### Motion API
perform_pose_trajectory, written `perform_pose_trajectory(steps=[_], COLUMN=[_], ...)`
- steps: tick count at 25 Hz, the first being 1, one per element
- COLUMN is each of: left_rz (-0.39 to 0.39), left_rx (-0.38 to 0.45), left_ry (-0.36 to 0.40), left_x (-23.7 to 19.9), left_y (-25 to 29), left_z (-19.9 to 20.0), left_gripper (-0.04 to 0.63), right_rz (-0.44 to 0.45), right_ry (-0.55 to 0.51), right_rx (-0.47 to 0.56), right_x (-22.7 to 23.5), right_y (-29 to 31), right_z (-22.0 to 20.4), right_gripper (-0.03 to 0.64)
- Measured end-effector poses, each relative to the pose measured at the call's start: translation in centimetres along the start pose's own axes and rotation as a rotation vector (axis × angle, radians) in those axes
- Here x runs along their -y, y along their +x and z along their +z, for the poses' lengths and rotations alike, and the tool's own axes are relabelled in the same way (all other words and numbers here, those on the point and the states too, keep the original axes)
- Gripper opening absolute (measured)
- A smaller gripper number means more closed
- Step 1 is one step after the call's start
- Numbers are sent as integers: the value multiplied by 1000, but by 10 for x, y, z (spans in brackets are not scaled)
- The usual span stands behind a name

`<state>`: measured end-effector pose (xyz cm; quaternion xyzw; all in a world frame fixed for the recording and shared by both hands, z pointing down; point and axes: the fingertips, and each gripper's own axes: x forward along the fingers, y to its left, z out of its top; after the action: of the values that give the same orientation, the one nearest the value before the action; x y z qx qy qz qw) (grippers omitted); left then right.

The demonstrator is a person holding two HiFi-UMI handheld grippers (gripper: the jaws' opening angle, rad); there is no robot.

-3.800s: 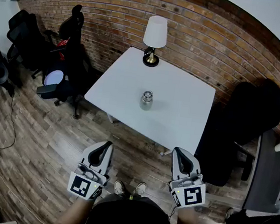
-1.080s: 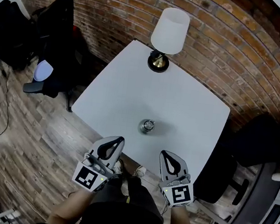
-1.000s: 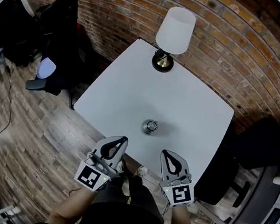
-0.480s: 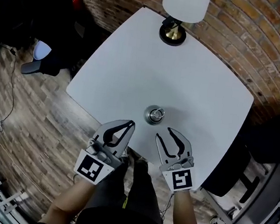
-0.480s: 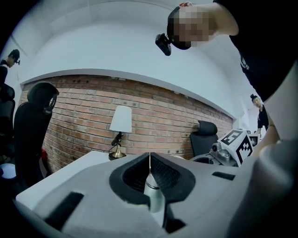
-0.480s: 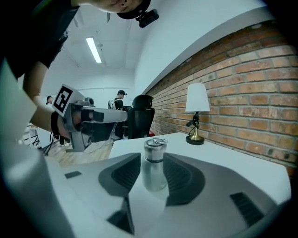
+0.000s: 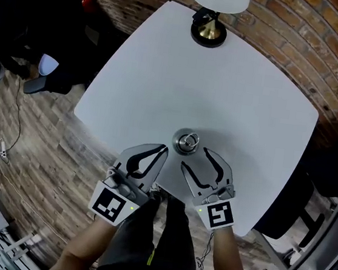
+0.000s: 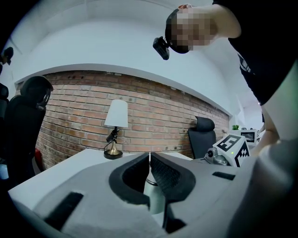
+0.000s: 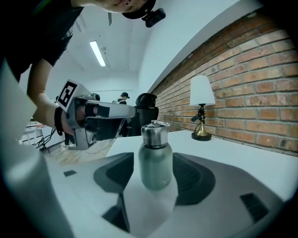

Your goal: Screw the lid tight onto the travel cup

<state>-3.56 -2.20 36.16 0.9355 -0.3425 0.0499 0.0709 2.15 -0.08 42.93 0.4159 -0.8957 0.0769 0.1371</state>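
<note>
Left tool (image 7: 164,151): grey shell, ribbed black inner pads, cube (image 7: 111,205) with black-and-white square markers.
Right tool (image 7: 195,158): same grey and black, marker cube (image 7: 220,214), small green light.
Clothing: black short-sleeved top (image 8: 260,56), dark trousers (image 7: 177,242).

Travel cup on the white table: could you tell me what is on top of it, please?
A silver lid sits on the travel cup; the cup's inside is covered by it.

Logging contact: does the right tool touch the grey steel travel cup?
Apart: right gripper view shows right tool jaws, just opening, flanking travel cup with gaps.
</note>
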Motion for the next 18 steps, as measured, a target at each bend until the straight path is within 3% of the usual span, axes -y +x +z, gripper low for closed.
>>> perform_pose_trajectory(steps=[13, 18], left_rz=[-52, -116], left_rx=[29, 6], left_ry=[31, 30], left_x=[-4, 6], left_y=[13, 18], left_z=[-11, -19], left_gripper=[35, 160], right_rz=[34, 39], right_ry=[-11, -49], right_rx=[21, 8], right_x=[6, 5], right_y=[27, 35], right_z=[-15, -18], right_gripper=[315, 316])
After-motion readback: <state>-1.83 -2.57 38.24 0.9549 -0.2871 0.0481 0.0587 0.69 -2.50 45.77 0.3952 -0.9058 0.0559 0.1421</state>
